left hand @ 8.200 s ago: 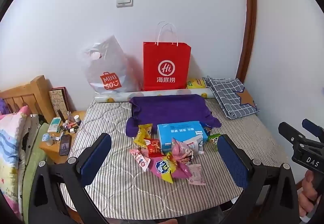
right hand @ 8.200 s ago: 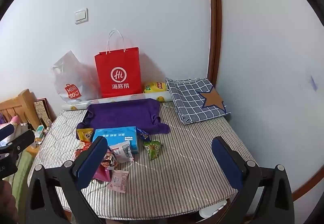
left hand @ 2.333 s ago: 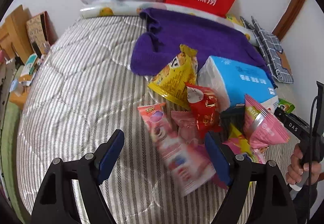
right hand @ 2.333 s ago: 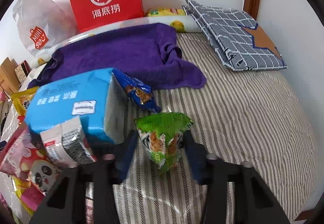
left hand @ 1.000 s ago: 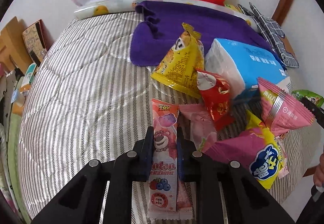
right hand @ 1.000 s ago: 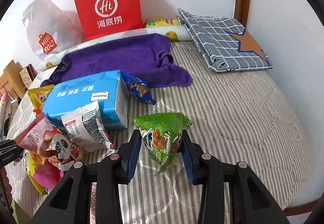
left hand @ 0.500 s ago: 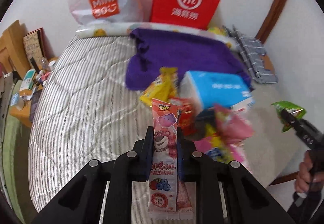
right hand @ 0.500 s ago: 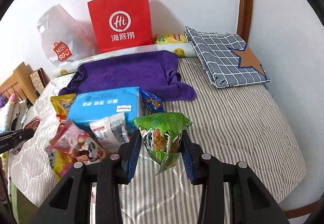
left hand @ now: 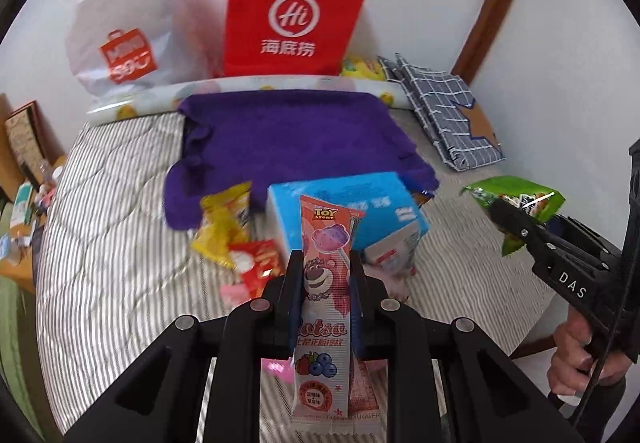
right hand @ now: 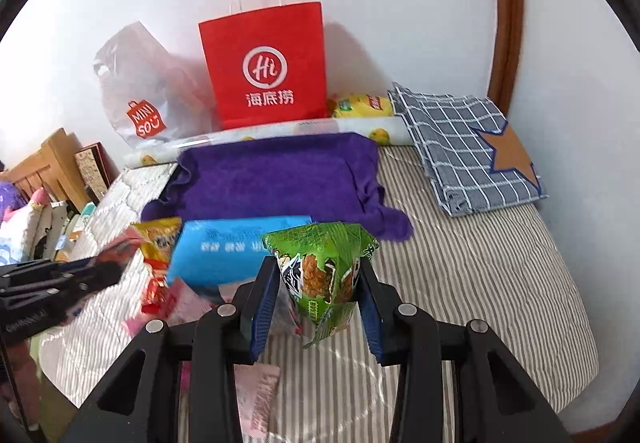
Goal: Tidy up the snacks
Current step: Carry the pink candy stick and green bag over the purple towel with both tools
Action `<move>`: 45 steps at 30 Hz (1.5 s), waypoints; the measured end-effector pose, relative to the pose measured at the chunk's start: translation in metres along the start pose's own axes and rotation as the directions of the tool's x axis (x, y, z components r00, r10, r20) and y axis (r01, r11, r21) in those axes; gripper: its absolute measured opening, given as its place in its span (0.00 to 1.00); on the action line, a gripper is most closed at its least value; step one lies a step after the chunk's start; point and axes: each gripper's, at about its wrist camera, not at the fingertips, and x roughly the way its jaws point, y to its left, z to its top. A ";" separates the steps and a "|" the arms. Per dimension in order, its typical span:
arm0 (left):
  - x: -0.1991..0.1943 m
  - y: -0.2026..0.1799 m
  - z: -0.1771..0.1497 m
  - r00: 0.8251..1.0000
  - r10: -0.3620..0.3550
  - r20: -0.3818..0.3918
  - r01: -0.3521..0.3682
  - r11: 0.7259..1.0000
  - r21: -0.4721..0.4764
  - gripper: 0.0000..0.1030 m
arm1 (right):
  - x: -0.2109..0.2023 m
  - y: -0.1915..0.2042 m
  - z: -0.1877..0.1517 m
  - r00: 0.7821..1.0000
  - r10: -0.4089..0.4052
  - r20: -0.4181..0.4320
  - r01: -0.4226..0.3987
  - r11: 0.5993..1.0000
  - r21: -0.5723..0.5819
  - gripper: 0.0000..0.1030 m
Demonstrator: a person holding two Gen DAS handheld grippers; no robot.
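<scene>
Pinching a long pink candy packet (left hand: 325,283) upright between them, the fingers of the left gripper (left hand: 324,271) are closed on its middle, its top sticking out past the fingertips toward 12 o'clock and its bottom trailing toward 6. The right gripper (right hand: 318,283) is clamped on the lower part of a green snack bag (right hand: 322,267), the puffed top bulging above the blue pads toward 12 o'clock. Both packets are lifted above the striped mattress (right hand: 480,275). Below, toward 11 o'clock of the green bag, lies a blue tissue pack (right hand: 228,247), with a yellow snack bag (left hand: 224,227) and a red one (left hand: 256,259) beside it. A purple towel (right hand: 276,175) lies beyond, before a red paper bag (right hand: 266,63).
</scene>
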 end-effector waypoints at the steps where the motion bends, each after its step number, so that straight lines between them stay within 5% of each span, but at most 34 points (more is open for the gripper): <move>1: 0.001 -0.001 0.005 1.000 0.001 0.001 -0.001 1.000 0.003 0.20 | 0.002 0.000 0.006 1.000 0.002 0.005 -0.002 1.000 -0.003 0.36; 28: 0.085 0.068 0.131 0.998 0.063 -0.017 -0.064 0.997 -0.042 0.20 | 0.118 -0.035 0.102 1.000 -0.011 0.004 0.011 1.000 0.014 0.36; 45: 0.151 0.108 0.148 0.991 0.079 -0.106 -0.088 0.992 -0.086 0.20 | 0.207 -0.044 0.111 0.992 0.005 -0.126 -0.006 1.000 -0.012 0.36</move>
